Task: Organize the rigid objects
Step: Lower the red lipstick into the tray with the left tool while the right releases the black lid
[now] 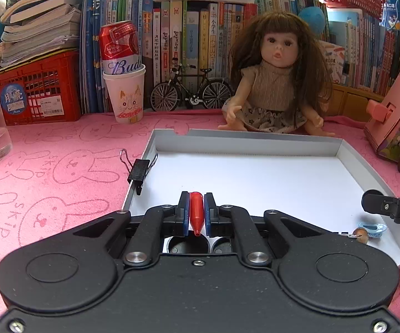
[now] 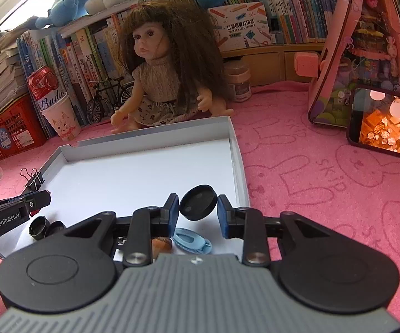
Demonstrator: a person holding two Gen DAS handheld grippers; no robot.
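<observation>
A: Left wrist view, item one: left claw (image 1: 197,213), jaws pinched fully onto a small red cone-tipped piece (image 1: 195,212), nozzle end pointing back toward the camera. It hangs over the near edge of the white tray (image 1: 255,145).

B: Right wrist view, item two: right claw (image 2: 198,213), jaws part-closed on a black round lid (image 2: 198,202), gripped across its rim and tilted. It also sits over the tray's near edge.

A: Already stowed along that edge: two black cylinders (image 2: 43,227) near the tray's near-left corner; a brown nut-like piece (image 2: 161,245) and a pale blue clip (image 2: 191,241) just below the right claw.

B: Outward from there: a black binder clip (image 1: 139,170) on the tray's left wall, the rest of the tray floor bare white. Beyond its far edge a doll (image 1: 276,83); at the table's far left a paper cup (image 1: 126,97) holding a red can (image 1: 119,47).

A: Handling note, as a judgement: both pieces look ready to set down. Lower each until it nearly touches the floor before loosening, since the lid is tilted and may roll and the red piece is narrow and may skitter.

B: Placement note: aim for bare floor clear of the blue clip and the cylinders, and keep the two claws apart; the other claw's fingertip shows at the edge of each view.
</observation>
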